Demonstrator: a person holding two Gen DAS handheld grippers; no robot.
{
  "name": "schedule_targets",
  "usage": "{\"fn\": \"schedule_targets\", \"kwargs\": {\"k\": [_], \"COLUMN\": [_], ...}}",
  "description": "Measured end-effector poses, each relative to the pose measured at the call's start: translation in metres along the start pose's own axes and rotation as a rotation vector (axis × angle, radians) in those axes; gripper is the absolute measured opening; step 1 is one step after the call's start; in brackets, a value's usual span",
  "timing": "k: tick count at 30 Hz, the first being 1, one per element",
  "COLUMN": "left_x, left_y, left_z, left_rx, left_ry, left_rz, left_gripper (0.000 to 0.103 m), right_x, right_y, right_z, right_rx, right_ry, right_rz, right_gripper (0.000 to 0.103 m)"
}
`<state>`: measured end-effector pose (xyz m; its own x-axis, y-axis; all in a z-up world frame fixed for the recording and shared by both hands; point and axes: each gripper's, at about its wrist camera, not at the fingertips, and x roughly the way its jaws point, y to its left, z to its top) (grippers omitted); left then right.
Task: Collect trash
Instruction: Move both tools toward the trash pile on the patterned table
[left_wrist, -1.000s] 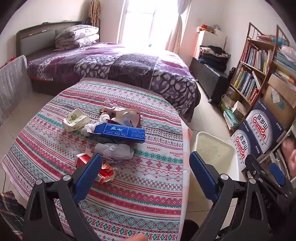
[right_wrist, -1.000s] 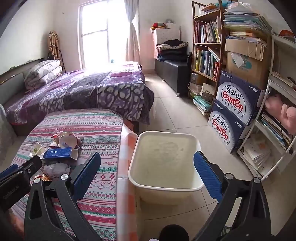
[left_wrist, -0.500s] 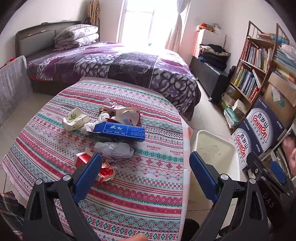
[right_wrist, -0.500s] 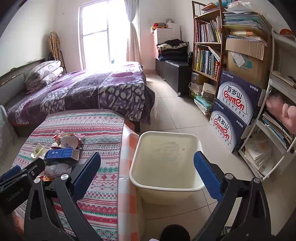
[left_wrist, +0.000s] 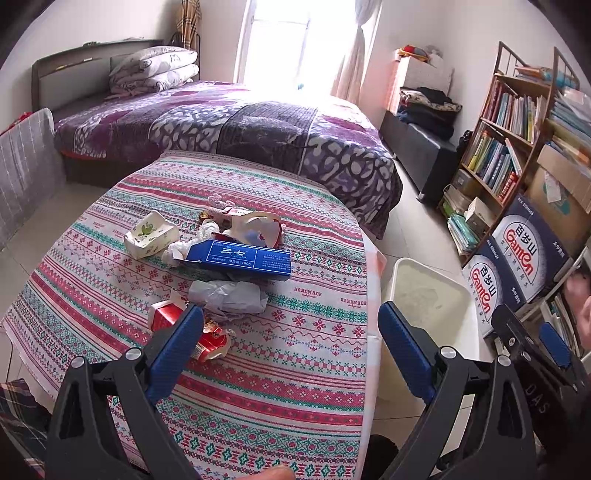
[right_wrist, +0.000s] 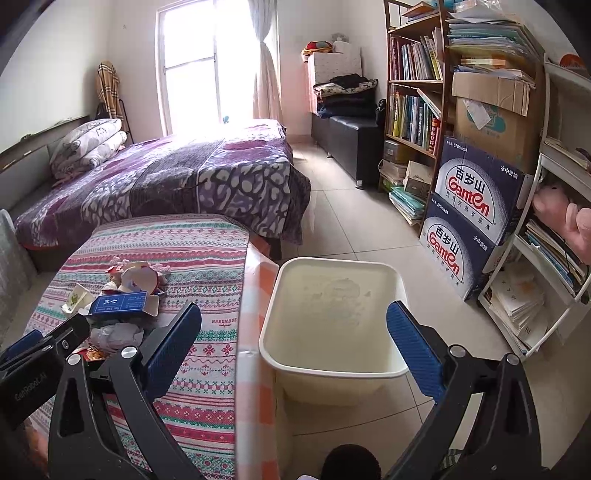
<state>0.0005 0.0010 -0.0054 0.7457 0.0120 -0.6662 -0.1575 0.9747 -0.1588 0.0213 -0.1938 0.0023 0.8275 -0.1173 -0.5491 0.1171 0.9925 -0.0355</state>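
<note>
Risk: with left gripper and right gripper both agape and empty, we may scatter the heaped wrappers on the striped-cloth desk, missing the cream plastic bin.

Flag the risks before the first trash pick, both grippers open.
1. The trash overlaps: the blue box lies across crumpled paper, so lifting one may drag others off the table.
2. The bin stands on the floor beside the table, so light wrappers could miss it.
</note>
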Motion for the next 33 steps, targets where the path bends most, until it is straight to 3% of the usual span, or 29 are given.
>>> {"fn": "schedule_targets", "kwargs": {"k": [25,29,33], "left_x": [0.005,0.008,0.020], "left_y": [0.002,0.006,0.017], "left_z": [-0.001,0.001,0.013], "left_rx": [-0.026,-0.044,-0.051], "left_ry": [0.048,0.073,0.120], "left_rz": [-0.005,-0.005,0.033], "left_gripper": [0.092,0.092,0.092], "right_x": [0.004,0.004,0.021], "right_y": [0.004,0.002,0.004], "right_z": [-0.005,-0.004,-0.011], "right_rx": [-0.032,0.019,0.061], "right_ry": [0.012,-0.011,0.086], "right_rz": [-0.021,0.012,0.045], "right_gripper": [0.096,0.096,0.096]}}
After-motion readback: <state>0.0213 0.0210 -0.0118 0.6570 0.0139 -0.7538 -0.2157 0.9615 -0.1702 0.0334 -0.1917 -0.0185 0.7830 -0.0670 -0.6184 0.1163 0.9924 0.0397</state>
